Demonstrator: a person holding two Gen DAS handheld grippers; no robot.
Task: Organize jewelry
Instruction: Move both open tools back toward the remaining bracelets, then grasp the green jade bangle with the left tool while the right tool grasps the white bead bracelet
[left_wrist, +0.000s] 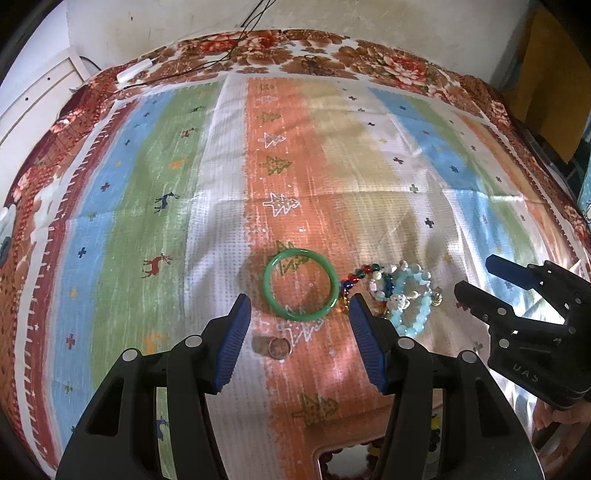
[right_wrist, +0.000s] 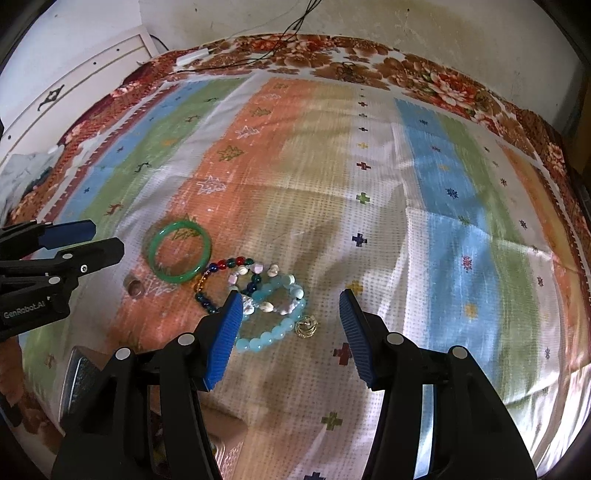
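a container (left_wrist: 369, 458) shows only at the bottom edge of the left wrist view, a light rim under the left tongs (left_wrist: 300, 332), with dark red and yellow beads lying inside it; how many cannot be told. in the right wrist view a dark-lined box edge (right_wrist: 79, 373) sits low on the left, its contents hidden.

on the striped cloth (left_wrist: 295, 166) covering the tabletop lies one green bangle (left_wrist: 300, 283), flat and apart from both tongs. just below it sits one small brownish ring (left_wrist: 279, 348), not touching it. right of the bangle is a tangle of beaded bracelets: one of mixed red, blue and green glass beads (right_wrist: 221, 275) touching the bangle's rim, one of pale blue round beads (right_wrist: 275, 325), and one of white shell-like pieces (right_wrist: 258, 291), all overlapping. one small gold ornament (right_wrist: 306, 326) rests just beside the pale blue bracelet.

the left tongs are spread apart with nothing between them, hovering just short of the bangle, its blue pads (left_wrist: 232, 343) on either side of the ring. the right tongs (right_wrist: 291, 339) are likewise spread wide and empty, over the near edge of the bracelet pile, the left pad overlapping the beads in view; whether it touches them i cannot tell.

two black cables (left_wrist: 236, 44) and one white plug (left_wrist: 133, 70) lie at the far edge.
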